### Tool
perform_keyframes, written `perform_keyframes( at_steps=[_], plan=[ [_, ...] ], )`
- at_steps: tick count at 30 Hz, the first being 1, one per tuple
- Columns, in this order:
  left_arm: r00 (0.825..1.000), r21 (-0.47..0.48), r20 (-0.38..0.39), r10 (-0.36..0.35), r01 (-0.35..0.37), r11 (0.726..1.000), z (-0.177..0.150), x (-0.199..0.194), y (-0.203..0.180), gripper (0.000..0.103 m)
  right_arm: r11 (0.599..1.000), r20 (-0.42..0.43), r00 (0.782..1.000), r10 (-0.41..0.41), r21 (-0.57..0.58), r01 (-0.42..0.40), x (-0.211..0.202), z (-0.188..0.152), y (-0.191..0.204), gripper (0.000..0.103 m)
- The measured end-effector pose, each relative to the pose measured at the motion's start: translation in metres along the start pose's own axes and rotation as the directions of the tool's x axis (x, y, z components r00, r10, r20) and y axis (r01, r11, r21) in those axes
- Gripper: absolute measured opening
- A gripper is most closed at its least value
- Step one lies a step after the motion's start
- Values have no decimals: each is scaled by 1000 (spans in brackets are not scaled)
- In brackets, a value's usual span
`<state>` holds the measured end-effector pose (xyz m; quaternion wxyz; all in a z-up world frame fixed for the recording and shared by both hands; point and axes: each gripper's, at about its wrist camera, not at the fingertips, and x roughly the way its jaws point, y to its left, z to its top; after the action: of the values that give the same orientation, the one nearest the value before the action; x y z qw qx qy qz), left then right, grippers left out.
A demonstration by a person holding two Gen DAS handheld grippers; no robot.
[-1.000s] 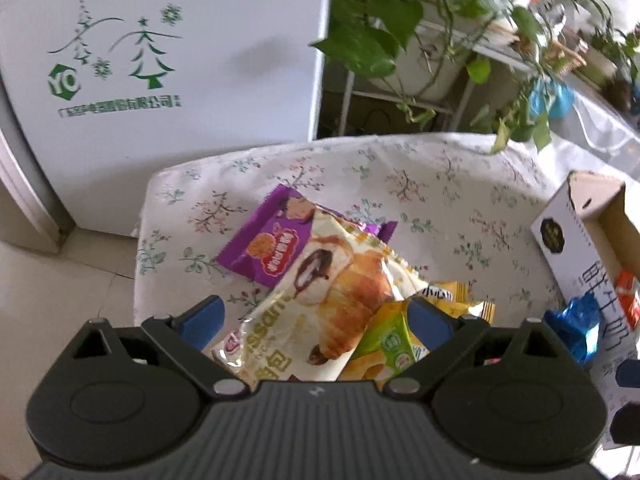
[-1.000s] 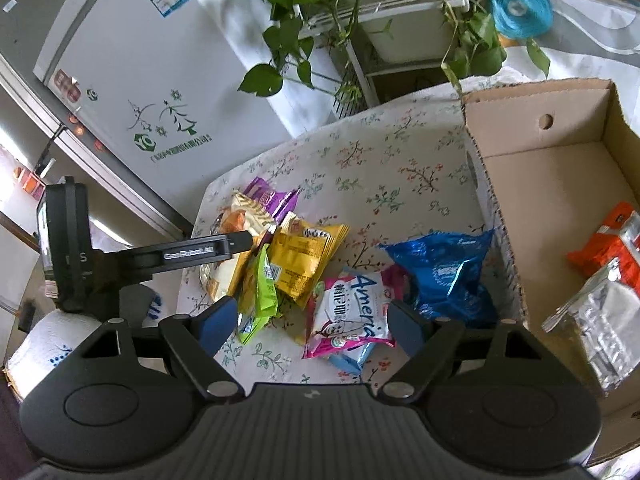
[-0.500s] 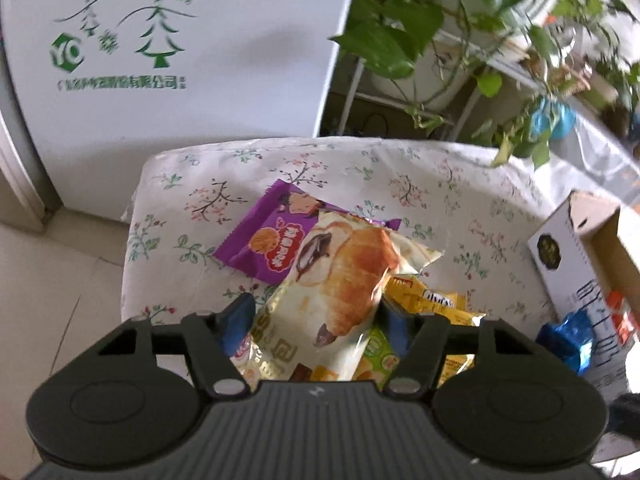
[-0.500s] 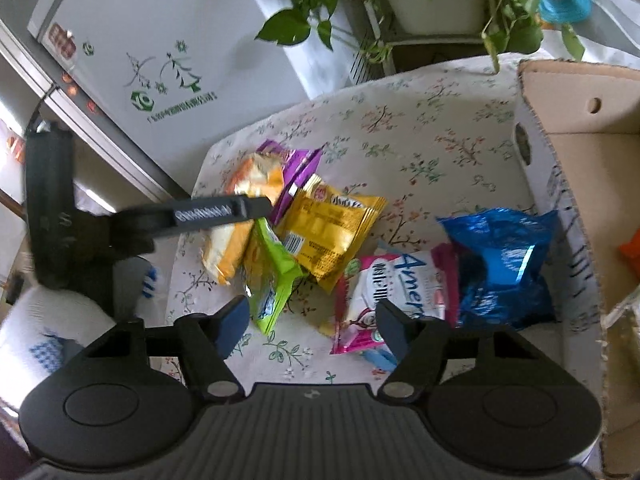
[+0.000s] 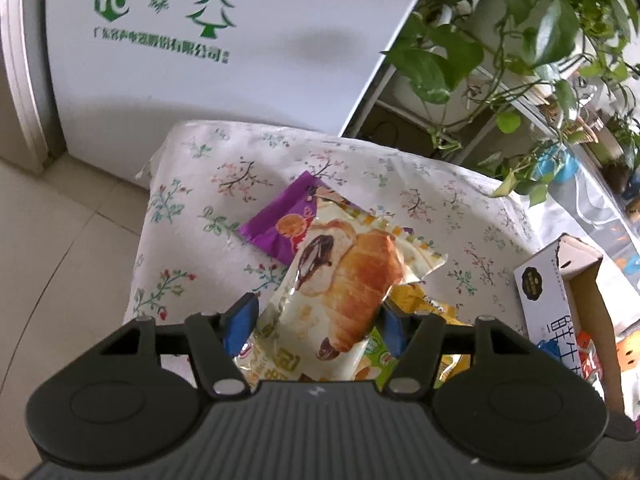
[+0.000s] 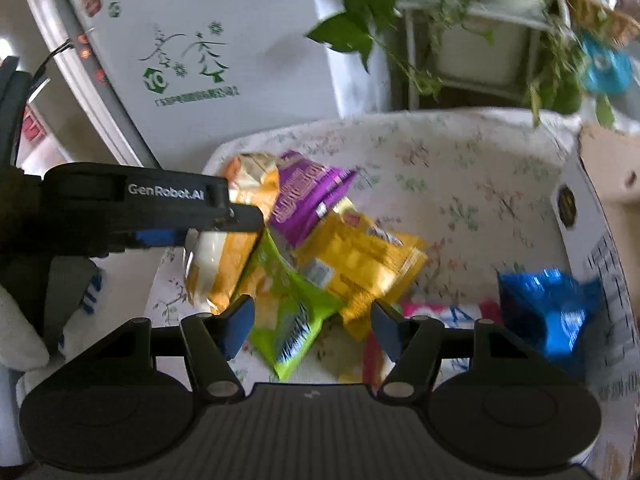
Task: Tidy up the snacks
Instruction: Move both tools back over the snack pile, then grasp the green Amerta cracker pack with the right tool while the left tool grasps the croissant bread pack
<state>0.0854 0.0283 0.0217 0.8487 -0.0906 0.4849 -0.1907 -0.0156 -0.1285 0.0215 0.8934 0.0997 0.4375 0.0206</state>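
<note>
Left wrist view: the left gripper [image 5: 316, 326] is closing its fingers on the croissant packet [image 5: 340, 288], lying atop the purple packet [image 5: 276, 224]. "GenRobot.AI" marks its side. The right gripper [image 6: 312, 326] narrows around the green packet [image 6: 288, 308], pads not touching.

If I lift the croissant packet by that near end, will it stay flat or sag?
The croissant packet looks like thin glossy film around soft bread, so it will probably droop past the left tool, whose jaws are closing on it. It seems light. The shiny wrapper may slip, and it overlaps the purple packet, which might shift.
</note>
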Motion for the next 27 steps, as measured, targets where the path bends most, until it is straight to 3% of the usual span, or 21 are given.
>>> perform_keyframes(
  at_steps=[6,10,13,19,20,21,22,27],
  plan=[
    [999,1,-27,34,-34,999,-2,8,5,64,989,44,999,-7,-147,13,19,0,16,65],
    [998,-2,-47,36,-37,999,-1,14,8,77,980,-21,1000,3,-200,-8,30,-4,19,59],
    [995,11,-81,65,-64,998,-5,23,9,78,971,-51,999,14,-236,-25,30,-9,24,60],
    [990,54,-99,101,-96,994,-11,26,7,89,973,-96,995,35,-223,-56,37,-12,27,67],
    [987,78,-104,123,-115,990,-12,27,4,91,974,-94,995,37,-221,-57,38,-13,28,67],
    [981,96,-118,155,-145,985,-13,29,1,99,975,-92,995,38,-214,-57,39,-14,28,67],
    [968,106,-150,201,-187,977,-14,33,1,102,977,-91,995,40,-204,-58,40,-14,28,67],
    [964,107,-146,221,-207,973,-15,33,1,102,981,-101,994,43,-183,-61,42,-13,29,72]
  ],
)
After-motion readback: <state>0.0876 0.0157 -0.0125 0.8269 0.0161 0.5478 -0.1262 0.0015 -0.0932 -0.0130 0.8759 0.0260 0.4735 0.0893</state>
